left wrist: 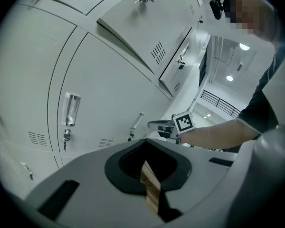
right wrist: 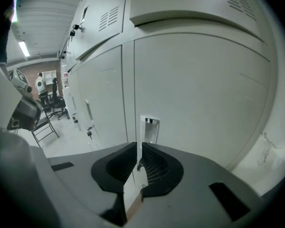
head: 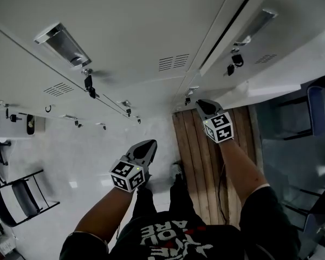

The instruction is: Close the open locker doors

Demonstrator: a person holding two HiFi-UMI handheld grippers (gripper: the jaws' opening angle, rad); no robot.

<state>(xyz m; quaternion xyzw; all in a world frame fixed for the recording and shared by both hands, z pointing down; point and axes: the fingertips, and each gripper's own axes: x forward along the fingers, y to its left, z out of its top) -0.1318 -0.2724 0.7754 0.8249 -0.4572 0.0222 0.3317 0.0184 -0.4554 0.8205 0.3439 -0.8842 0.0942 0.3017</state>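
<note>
A bank of pale grey lockers (head: 124,31) fills the view ahead. One upper door (left wrist: 142,30) stands ajar, its lower edge out from the frame; it also shows in the right gripper view as the tilted upper door (right wrist: 194,11) and in the head view (head: 271,37). My right gripper (head: 205,108) is held out close to the lockers, its jaws (right wrist: 138,148) together and empty, pointing at a recessed chrome handle (right wrist: 149,127) on a shut lower door. My left gripper (head: 145,149) hangs further back, jaws together and empty (left wrist: 145,148).
Keys hang from several locks (head: 89,86). A strip of wooden slats (head: 197,161) runs under my right arm. A folding chair (head: 21,196) stands at the left, a blue chair (head: 319,110) at the right. Office chairs (right wrist: 50,101) stand far down the row.
</note>
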